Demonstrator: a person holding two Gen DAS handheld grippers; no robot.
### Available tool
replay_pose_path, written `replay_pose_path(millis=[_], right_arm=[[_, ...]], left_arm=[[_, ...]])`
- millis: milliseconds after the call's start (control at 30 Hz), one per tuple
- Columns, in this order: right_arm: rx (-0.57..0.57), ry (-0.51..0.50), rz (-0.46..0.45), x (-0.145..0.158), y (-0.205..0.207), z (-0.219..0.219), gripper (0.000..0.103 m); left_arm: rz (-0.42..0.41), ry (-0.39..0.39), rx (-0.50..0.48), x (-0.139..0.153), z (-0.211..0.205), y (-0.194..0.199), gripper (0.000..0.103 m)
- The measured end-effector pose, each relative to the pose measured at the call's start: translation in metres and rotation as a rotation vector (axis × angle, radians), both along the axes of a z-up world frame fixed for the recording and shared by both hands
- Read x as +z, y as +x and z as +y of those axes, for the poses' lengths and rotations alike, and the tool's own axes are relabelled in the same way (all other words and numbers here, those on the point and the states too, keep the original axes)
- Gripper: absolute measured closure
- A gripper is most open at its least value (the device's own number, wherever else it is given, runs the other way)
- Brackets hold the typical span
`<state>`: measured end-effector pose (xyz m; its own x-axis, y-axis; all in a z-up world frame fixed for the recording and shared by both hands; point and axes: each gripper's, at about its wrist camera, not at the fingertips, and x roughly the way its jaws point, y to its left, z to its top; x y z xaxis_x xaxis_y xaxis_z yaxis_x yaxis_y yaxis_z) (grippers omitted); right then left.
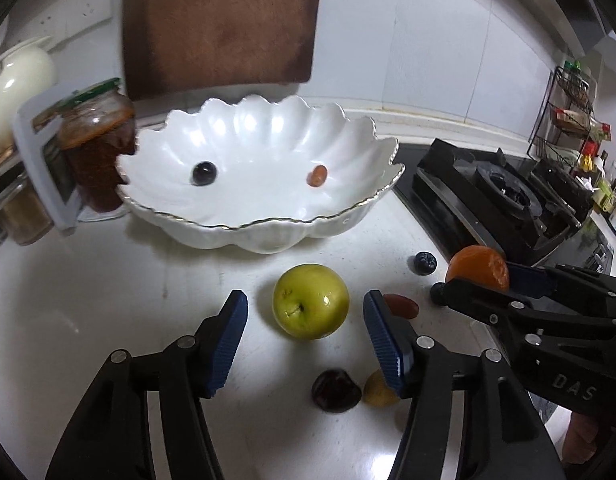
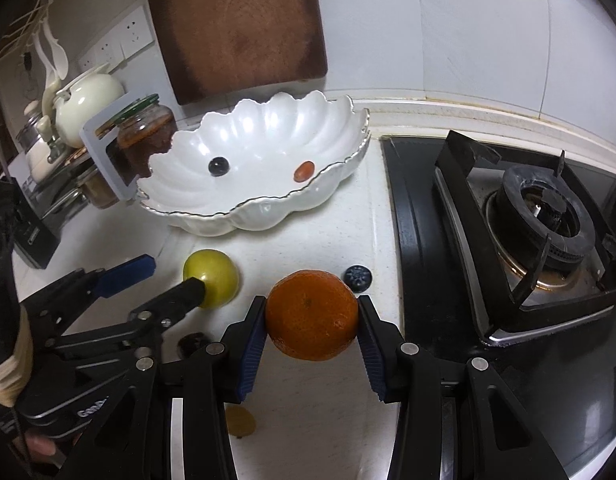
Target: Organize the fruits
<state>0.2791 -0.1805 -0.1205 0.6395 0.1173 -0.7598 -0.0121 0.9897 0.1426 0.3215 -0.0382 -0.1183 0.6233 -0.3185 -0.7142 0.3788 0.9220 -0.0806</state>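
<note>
1. The right gripper (image 2: 312,318) is clamped on the orange (image 2: 312,314), both blue pads pressed to its sides, on the near side of the bowl (image 2: 268,210).
2. The left gripper (image 1: 306,312) is spread wide, one finger on each side of the green apple (image 1: 310,300), not touching it.
3. The apple sits on the counter (image 1: 108,280) just in front of the bowl.
4. Inside the bowl lie a dark grape (image 1: 204,173) and a red grape (image 1: 317,175), well apart.
5. A blueberry (image 2: 358,277) lies on the counter near the bowl, just beside the orange.

The right gripper (image 2: 312,320) clamps an orange (image 2: 311,314) above the counter (image 2: 308,240), near the blueberry (image 2: 358,277).
</note>
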Motion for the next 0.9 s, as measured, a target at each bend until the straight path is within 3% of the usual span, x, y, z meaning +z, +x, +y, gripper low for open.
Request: replay_pose_path(millis=[433, 567, 900], right_arm=[[-0.018, 0.007, 0.031, -0.011, 0.015, -0.011, 0.058], [-0.014, 0.009, 0.033, -0.013, 0.018, -0.009, 0.058], [-0.005, 0.012, 0.028, -0.012, 0.016, -0.009, 0.058]], left_arm=[[0.046, 0.029, 0.004, -0.020, -0.009, 0.023, 0.043], [0.049, 0.029, 0.032, -0.026, -0.008, 0.026, 0.054], [0.031, 0.019, 0.050, -0.021, -0.002, 0.018, 0.054]])
